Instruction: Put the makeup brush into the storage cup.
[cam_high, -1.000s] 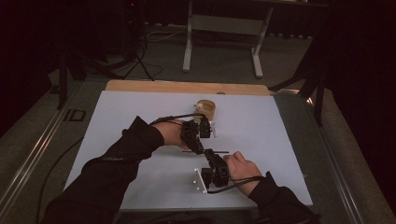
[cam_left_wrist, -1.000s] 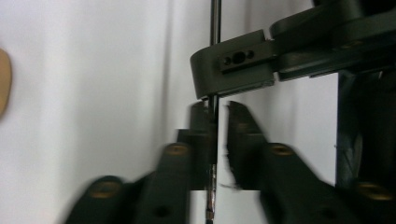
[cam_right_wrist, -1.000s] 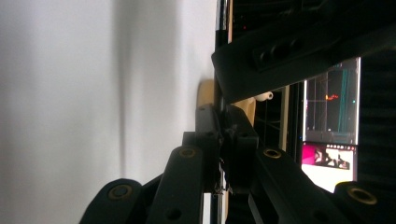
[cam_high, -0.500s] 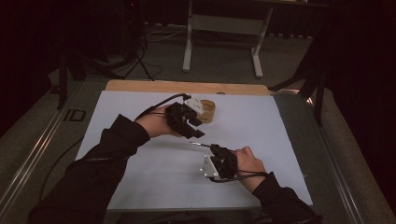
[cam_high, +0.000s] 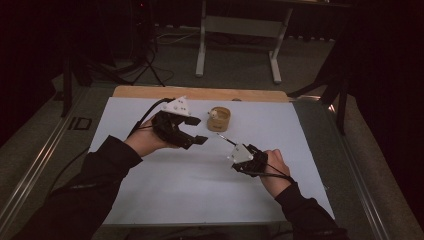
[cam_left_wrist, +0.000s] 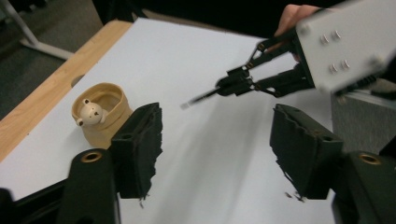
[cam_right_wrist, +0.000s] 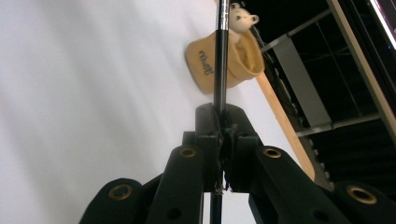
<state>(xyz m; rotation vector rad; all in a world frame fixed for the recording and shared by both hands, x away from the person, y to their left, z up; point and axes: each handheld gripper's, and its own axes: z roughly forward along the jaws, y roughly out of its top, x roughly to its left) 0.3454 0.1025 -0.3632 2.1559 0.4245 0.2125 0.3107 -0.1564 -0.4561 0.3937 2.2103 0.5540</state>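
Between the pads of the right gripper (cam_right_wrist: 222, 135) we hold a thin black pen (cam_right_wrist: 220, 51): the jaws stand clenched on its shaft, with one part running forward past the fingertips and a short length showing behind them. From the left gripper view, the same pen (cam_left_wrist: 198, 99) points out of the right gripper (cam_left_wrist: 240, 83) over the white sheet, its tip in the air.

We judge the pen light, stiff and smooth. A round, slick shaft can roll or slide between flat pads, so we keep the grip square across it and near its middle, as it is now. Gripping near one end would let the long part swing.

Beyond the pen tip stands the tan cup (cam_right_wrist: 224, 58), a small holder with a white bear figure (cam_right_wrist: 240, 17) on its rim. We judge it light and easy to tip; whether it is soft or hard, we cannot tell. If it must be steadied, we take it by the outer wall, low down, not by the bear.

Dark lettering runs along the cup wall in the right gripper view; it is too small and slanted to read.

Off to the side, the left gripper (cam_high: 192, 131) has just been opening; its fingers (cam_left_wrist: 137, 149) stand released with nothing between them, near the cup (cam_high: 220, 118).
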